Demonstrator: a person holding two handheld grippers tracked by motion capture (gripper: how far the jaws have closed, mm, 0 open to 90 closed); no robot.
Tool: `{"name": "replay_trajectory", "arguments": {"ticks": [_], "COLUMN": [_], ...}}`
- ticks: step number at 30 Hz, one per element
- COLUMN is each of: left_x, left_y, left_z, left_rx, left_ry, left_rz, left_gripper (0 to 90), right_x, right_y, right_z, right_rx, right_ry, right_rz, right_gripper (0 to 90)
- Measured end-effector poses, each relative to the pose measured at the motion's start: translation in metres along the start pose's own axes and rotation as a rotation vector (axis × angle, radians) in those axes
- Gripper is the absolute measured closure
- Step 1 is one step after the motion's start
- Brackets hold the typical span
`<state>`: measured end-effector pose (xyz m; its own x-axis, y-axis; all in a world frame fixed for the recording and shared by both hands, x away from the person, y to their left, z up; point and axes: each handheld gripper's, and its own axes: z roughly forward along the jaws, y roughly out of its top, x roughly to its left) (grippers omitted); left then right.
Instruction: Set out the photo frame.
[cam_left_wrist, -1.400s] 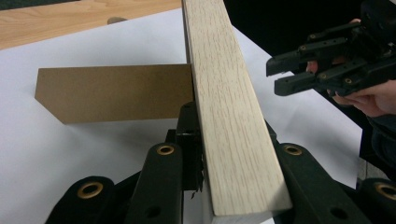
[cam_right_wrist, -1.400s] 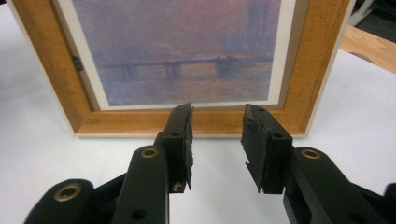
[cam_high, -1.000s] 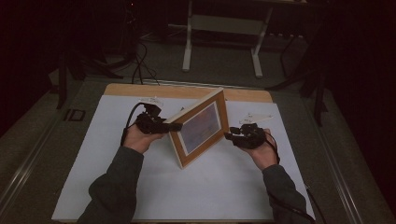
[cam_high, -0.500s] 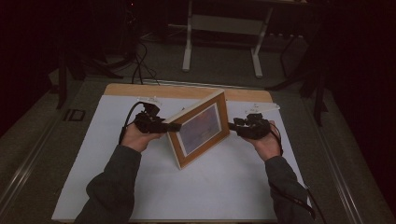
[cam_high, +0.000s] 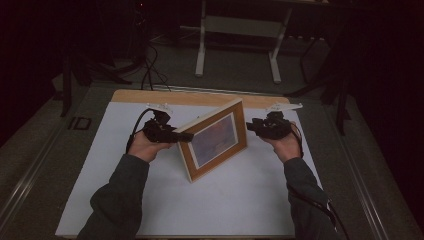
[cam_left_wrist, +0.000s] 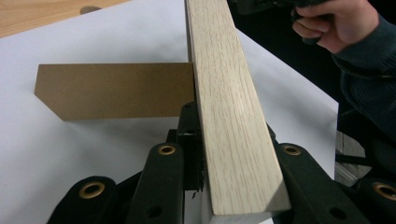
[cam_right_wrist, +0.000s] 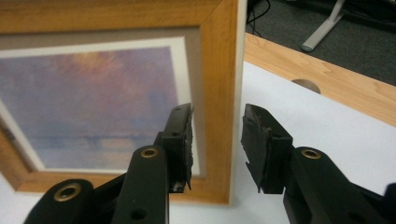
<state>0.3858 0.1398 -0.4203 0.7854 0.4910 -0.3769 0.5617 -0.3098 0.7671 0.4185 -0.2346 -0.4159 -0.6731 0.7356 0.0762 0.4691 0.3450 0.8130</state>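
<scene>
Right, I've got the picture frame (cam_high: 216, 142) standing near the middle of the white sheet (cam_high: 250, 200), leaning back on its brown easel flap (cam_left_wrist: 112, 91), which in the left gripper view runs out behind it onto the paper. My left gripper (cam_high: 186, 136) is clamped on the frame's near side rail: that view has the pale oak edge wedged between the two black jaws, pads pressing on both faces. That's my anchor (a propped frame tips easily, so one hand pins it while the other works).

My right gripper (cam_high: 251, 126) sits just off the frame's opposite edge, jaws parted and holding nothing. In its own view the right-hand rail (cam_right_wrist: 219, 93) stands in front of the gap between the pads (cam_right_wrist: 183, 140), with the sunset-coloured print (cam_right_wrist: 93, 102) off to one side. I'd say that's a line-up for a second grip: both rails held would let me lift or square the frame without it twisting. The risk I see is nudging the rail before the jaws close and folding the flap under.
</scene>
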Motion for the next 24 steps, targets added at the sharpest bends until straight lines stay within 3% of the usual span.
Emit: {"name": "replay_trajectory", "arguments": {"ticks": [12, 18, 24], "left_x": [0.003, 0.007, 0.01], "left_y": [0.003, 0.006, 0.007], "left_z": [0.002, 0.003, 0.005], "left_rx": [0.013, 0.022, 0.027], "left_ry": [-0.025, -0.045, -0.067], "left_rz": [0.011, 0.019, 0.022], "left_gripper": [74.9, 74.9, 74.9], "right_x": [-0.011, -0.015, -0.016], "right_y": [0.015, 0.017, 0.018], "right_z": [0.008, 0.013, 0.018], "right_rx": [-0.015, 0.003, 0.013], "right_ry": [0.025, 0.033, 0.062], "right_rz": [0.007, 0.019, 0.0], "right_gripper": [56.5, 53.2, 48.8]}}
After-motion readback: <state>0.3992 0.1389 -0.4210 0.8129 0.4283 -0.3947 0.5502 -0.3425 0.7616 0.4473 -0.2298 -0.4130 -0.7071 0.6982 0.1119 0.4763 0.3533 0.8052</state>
